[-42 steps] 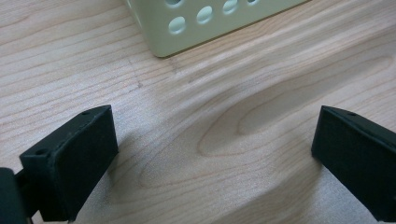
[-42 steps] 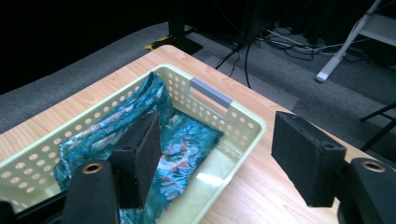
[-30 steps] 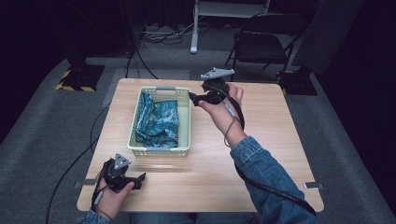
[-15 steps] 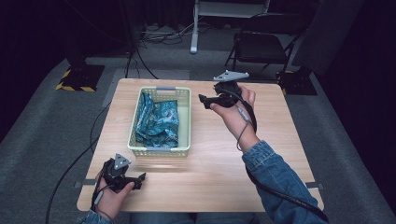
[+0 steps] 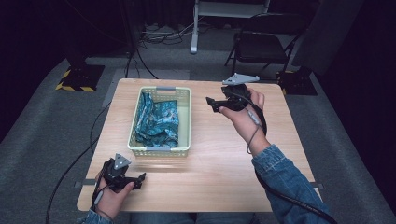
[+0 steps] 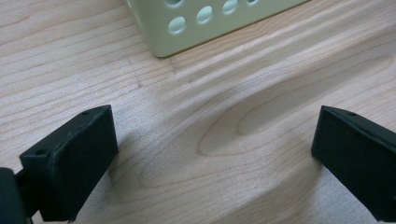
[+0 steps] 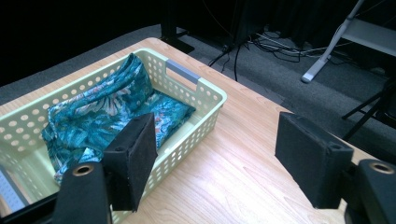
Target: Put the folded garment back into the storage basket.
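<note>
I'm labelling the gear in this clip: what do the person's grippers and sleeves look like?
Both the left gripper and the right gripper are black, each with two blocky, flat-faced jaws, a grey three-cornered plate on top and a black cable trailing off. The jaw mounts have round holes. The person wears blue denim sleeves.

Matt pale-green perforated plastic basket (image 5: pixel 186 122) – soft patterned teal cloth (image 5: pixel 159 122) – smooth light wood-grain table (image 5: pixel 224 158)

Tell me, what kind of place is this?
Probably a studio or lab set up for recording. A lone wooden table stands on grey carpet amid black drapes, with cables and a folding chair behind it, and a basket of cloth on top.
</note>
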A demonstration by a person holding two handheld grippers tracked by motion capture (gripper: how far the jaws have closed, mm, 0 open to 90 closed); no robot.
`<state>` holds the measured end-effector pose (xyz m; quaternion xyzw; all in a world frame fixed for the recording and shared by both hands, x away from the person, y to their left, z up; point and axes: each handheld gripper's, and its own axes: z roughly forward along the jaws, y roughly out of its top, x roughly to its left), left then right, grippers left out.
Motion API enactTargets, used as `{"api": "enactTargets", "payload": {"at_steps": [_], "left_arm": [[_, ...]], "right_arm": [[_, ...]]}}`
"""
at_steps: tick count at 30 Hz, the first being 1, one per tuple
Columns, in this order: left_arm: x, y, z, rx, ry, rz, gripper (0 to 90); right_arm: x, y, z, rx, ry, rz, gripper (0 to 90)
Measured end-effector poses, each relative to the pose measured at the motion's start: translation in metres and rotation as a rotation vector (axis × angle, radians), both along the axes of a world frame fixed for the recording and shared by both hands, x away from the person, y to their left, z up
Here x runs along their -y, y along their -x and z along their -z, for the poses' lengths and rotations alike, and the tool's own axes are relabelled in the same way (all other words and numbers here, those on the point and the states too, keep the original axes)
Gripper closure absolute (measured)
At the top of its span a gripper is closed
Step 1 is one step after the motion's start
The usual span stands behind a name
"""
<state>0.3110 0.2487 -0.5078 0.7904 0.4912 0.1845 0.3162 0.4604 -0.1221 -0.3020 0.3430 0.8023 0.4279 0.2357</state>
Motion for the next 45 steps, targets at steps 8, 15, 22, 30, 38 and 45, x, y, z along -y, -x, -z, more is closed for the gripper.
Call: {"api": "enactTargets", "payload": {"at_steps": [8, 15, 22, 30, 38, 45], "left_arm": [[0.0, 0.0, 0.0, 0.0, 0.0, 0.0, 0.5], [0.0, 0.0, 0.0, 0.0, 0.0, 0.0, 0.5], [0.0, 0.0, 0.0, 0.0, 0.0, 0.0, 0.5], [0.0, 0.0, 0.0, 0.0, -0.001, 0.0, 0.5], [0.0, 0.0, 0.0, 0.0, -0.001, 0.0, 0.5], [0.0, 0.0, 0.0, 0.0, 0.0, 0.0, 0.5]], "right_arm": [[0.014, 0.006, -0.001, 0.004, 0.005, -0.013, 29.5], [0.026, 0.012, 0.0, 0.006, 0.005, -0.018, 29.3], [0.04, 0.019, 0.004, 0.01, 0.012, -0.015, 29.0], [0.056, 0.024, 0.007, 0.011, 0.013, -0.01, 28.8], [0.07, 0.029, 0.012, 0.016, 0.013, -0.009, 28.7], [0.082, 0.033, 0.016, 0.02, 0.013, -0.007, 28.5]]}}
